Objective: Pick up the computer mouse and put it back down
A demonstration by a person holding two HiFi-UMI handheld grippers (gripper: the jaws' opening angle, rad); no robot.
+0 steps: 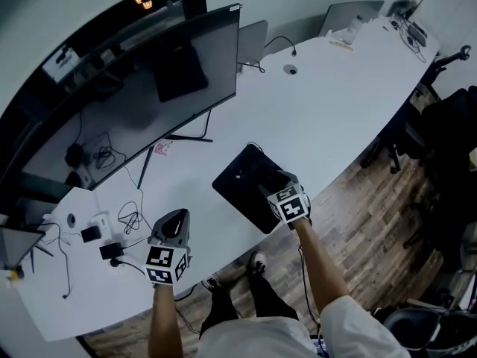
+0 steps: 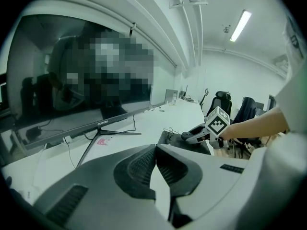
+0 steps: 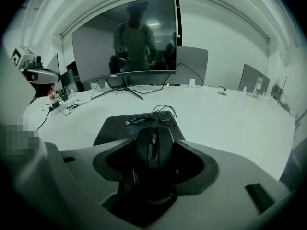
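A black computer mouse (image 3: 154, 145) sits between the jaws of my right gripper (image 3: 154, 142), and both pads press on its sides. The gripper (image 1: 274, 187) points down over the near right part of the black mouse pad (image 1: 240, 179); whether the mouse touches the pad I cannot tell. In the head view the gripper hides most of the mouse. The mouse's cable (image 3: 152, 115) lies coiled on the pad's far end. My left gripper (image 1: 173, 228) hovers over the white table (image 1: 328, 95) to the left, shut (image 2: 154, 150) with nothing in it.
A wide curved monitor (image 1: 149, 103) stands at the back left on a thin-legged stand (image 1: 186, 136). Adapters and loose cables (image 1: 108, 233) lie left of my left gripper. Laptops (image 1: 253, 42) stand farther back. Office chairs (image 1: 447, 133) are beyond the table's right edge.
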